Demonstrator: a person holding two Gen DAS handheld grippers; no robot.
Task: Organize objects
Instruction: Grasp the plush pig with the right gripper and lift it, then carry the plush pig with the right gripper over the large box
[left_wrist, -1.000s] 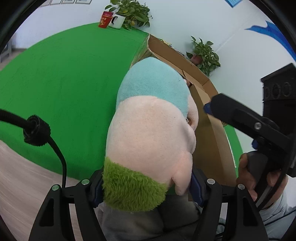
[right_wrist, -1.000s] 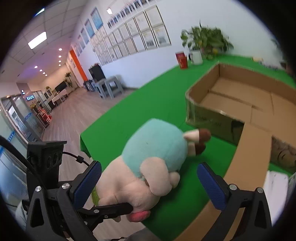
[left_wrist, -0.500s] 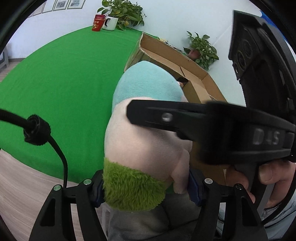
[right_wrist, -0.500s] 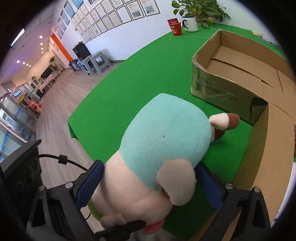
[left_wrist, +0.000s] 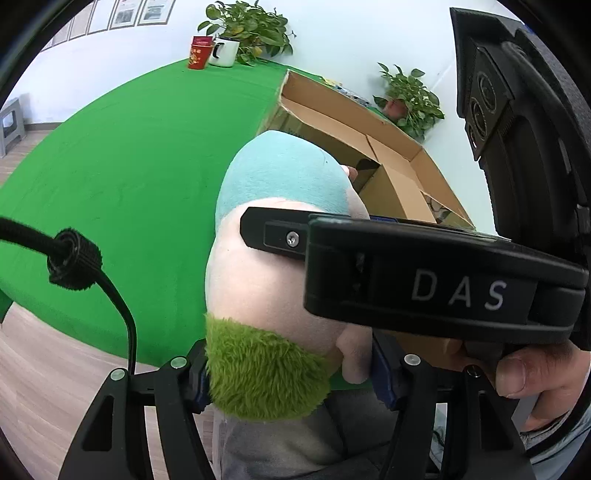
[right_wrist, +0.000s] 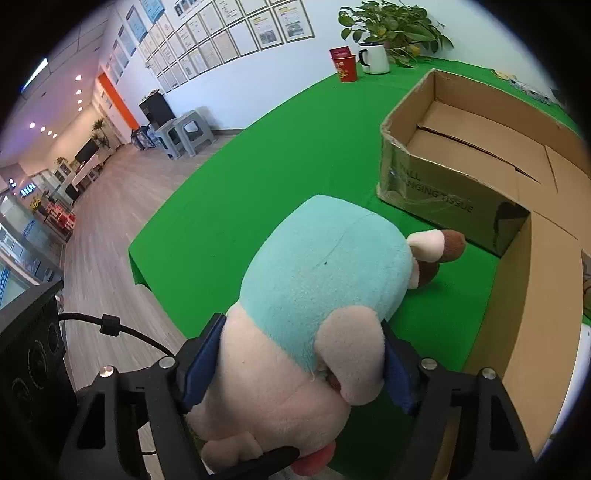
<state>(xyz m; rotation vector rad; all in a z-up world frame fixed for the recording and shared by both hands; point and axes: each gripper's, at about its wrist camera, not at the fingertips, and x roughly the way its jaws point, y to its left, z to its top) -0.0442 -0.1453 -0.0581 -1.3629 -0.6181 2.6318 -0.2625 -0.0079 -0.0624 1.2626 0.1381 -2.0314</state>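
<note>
A plush toy (right_wrist: 325, 273) with a pink body, teal top and green hair (left_wrist: 258, 369) hangs over the near edge of the green table (right_wrist: 295, 147). My left gripper (left_wrist: 290, 369) is shut on the green-haired end, both blue pads pressed into it. My right gripper (right_wrist: 299, 362) straddles the pink body just behind the teal part. Its jaws are closing, and both blue pads touch the plush. In the left wrist view one of its black fingers (left_wrist: 280, 236) lies across the toy. An open cardboard box (right_wrist: 443, 192) stands just beyond the toy's feet.
A box flap (right_wrist: 517, 295) lies flat at the right of the toy. A red cup (right_wrist: 345, 68), a white mug (right_wrist: 375, 59) and a potted plant (right_wrist: 391, 22) stand at the far table edge. Another plant (left_wrist: 410, 99) sits behind the box. Wood floor lies left of the table.
My right gripper came down over the plush toy from wide open and narrowed its jaws until the pads met the body. The left gripper kept its hold and lifted the toy slightly.
</note>
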